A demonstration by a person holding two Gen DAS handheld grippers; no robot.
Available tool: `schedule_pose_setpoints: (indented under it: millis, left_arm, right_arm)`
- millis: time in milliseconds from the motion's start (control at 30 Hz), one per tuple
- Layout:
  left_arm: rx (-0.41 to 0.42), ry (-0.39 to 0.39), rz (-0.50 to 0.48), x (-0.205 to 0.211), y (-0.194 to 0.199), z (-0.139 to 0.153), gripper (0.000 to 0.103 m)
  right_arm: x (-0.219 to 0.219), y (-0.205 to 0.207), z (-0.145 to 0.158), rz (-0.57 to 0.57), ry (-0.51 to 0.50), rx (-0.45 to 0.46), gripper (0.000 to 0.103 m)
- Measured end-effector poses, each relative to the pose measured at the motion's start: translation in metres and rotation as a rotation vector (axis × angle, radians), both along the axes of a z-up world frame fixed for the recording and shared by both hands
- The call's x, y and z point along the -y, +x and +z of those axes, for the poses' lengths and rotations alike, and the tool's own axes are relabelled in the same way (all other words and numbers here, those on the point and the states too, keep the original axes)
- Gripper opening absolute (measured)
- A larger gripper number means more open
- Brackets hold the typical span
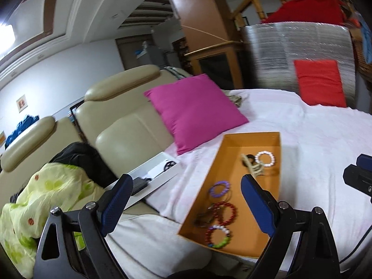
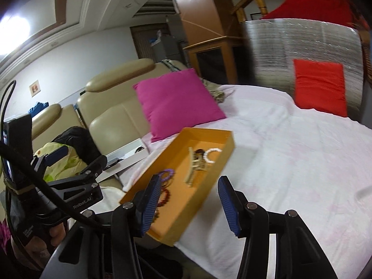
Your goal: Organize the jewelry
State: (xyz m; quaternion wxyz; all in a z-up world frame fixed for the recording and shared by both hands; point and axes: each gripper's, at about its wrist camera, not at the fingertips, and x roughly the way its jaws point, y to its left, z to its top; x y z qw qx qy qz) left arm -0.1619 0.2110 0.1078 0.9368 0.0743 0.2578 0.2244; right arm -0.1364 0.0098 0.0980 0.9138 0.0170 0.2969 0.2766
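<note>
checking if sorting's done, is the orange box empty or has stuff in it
Not empty. The orange box holds a white bracelet, a hair clip, a purple bracelet and red bracelets.

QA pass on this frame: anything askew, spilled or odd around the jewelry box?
Nothing spilled. The orange box sits skewed on the white blanket, one corner near the edge. The bracelets and the beige hair clip all lie inside. Both hand-held grippers, left and right, are open and empty.

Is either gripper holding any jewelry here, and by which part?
Nothing is held: the left gripper and right gripper are both open and empty above the orange box.
</note>
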Motion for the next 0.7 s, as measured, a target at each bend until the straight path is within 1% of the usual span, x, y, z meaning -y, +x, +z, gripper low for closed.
schedule_pose_setpoints:
  millis: [133, 333, 700]
  left_arm:
    - [0.014, -0.016, 0.016, -0.017, -0.009, 0.002, 0.094]
    - [0.024, -0.035, 0.018, -0.030, -0.017, 0.003, 0.094]
    - [0.034, -0.052, 0.028, -0.036, -0.018, 0.002, 0.094]
  right_arm:
    - [-0.026, -0.012, 0.005, 0.023, -0.022, 0.015, 0.055]
    - [-0.049, -0.025, 0.010, 0.053, -0.050, 0.027, 0.057]
    - [-0.061, -0.027, 0.009, 0.052, -0.062, 0.022, 0.058]
